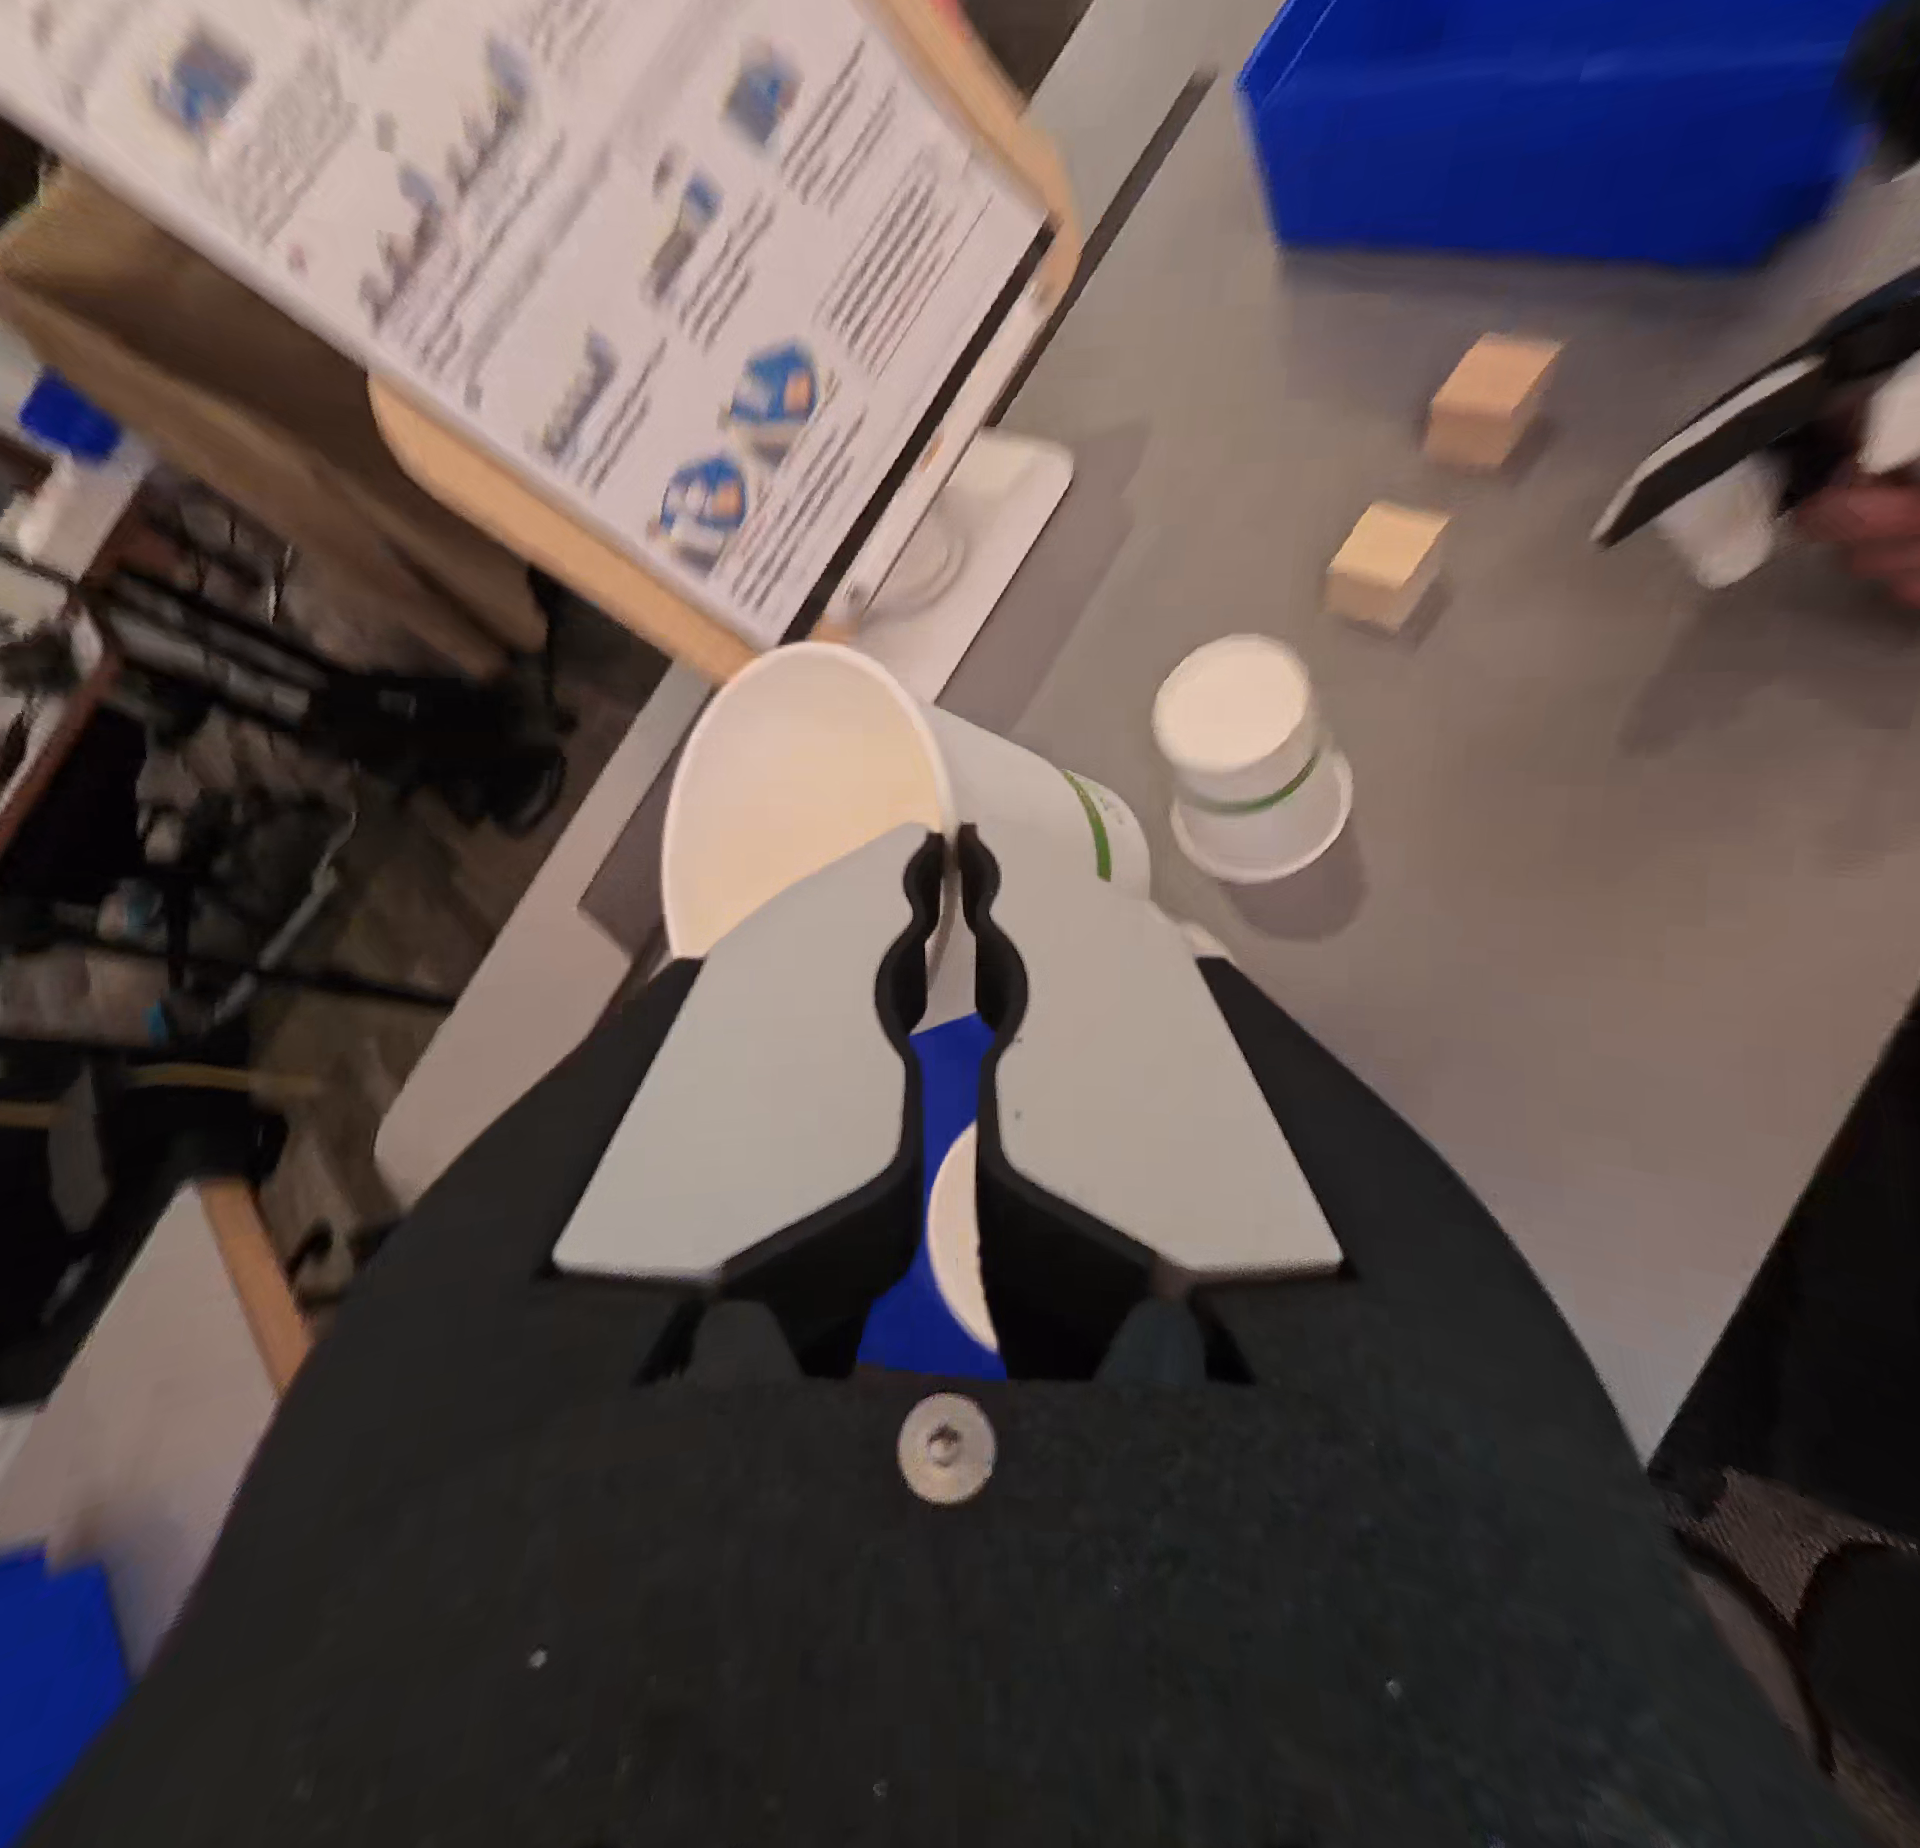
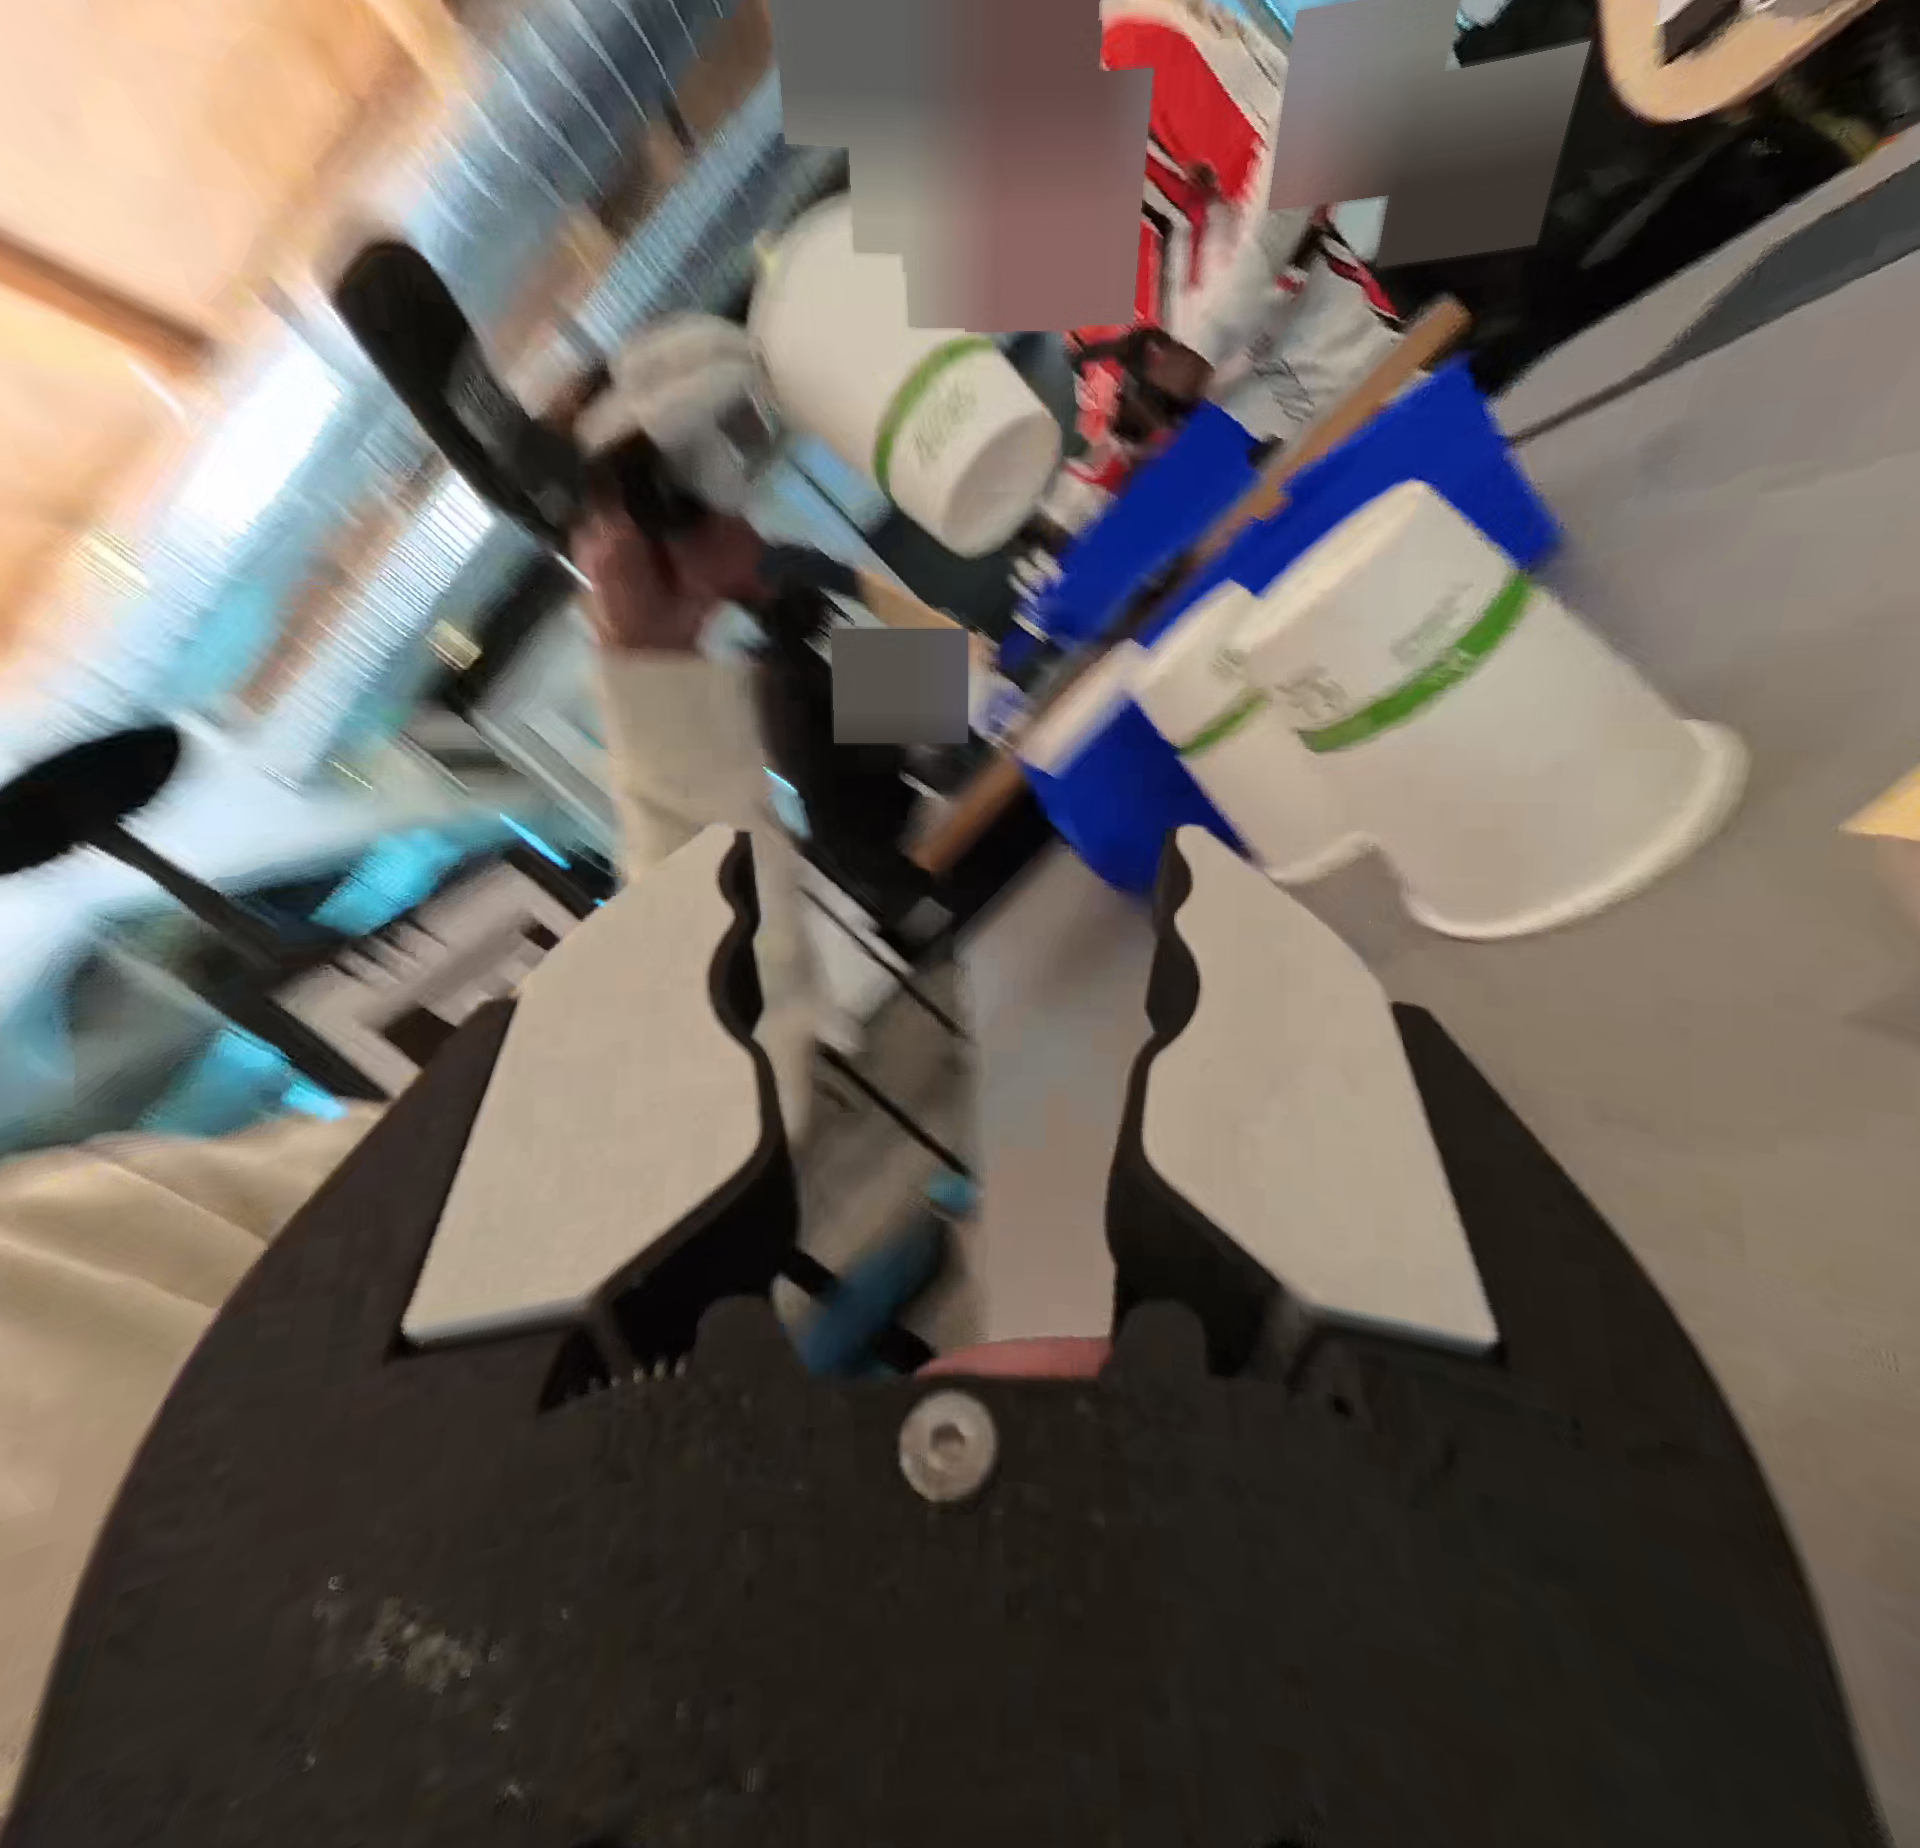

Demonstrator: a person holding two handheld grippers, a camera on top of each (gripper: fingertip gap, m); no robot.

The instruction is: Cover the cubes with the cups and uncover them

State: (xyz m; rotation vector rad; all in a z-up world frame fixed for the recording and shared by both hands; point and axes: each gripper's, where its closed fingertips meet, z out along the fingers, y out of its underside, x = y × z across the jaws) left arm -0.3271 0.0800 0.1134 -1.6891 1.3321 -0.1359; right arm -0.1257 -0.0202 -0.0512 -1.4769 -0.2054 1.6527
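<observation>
My left gripper (image 1: 948, 848) is shut on the rim of a white paper cup (image 1: 810, 790) with a green band. It holds the cup tilted above the table's near left edge, mouth towards the camera. The held cup also shows in the right wrist view (image 2: 914, 416), raised in the air. Two wooden cubes (image 1: 1491, 401) (image 1: 1387, 567) sit uncovered on the grey table (image 1: 1558, 967). An upside-down white cup (image 1: 1252, 759), seemingly a stack of two, stands just in front of them and shows in the right wrist view (image 2: 1455, 697). My right gripper (image 2: 956, 842) is open and empty, low over the table's edge.
A blue bin (image 1: 1558, 84) stands at the back of the table behind the cubes. A tilted poster board (image 1: 520, 240) leans at the table's left edge. Another blue bin (image 2: 1132, 790) sits below my left gripper. Office clutter and people fill the blurred background.
</observation>
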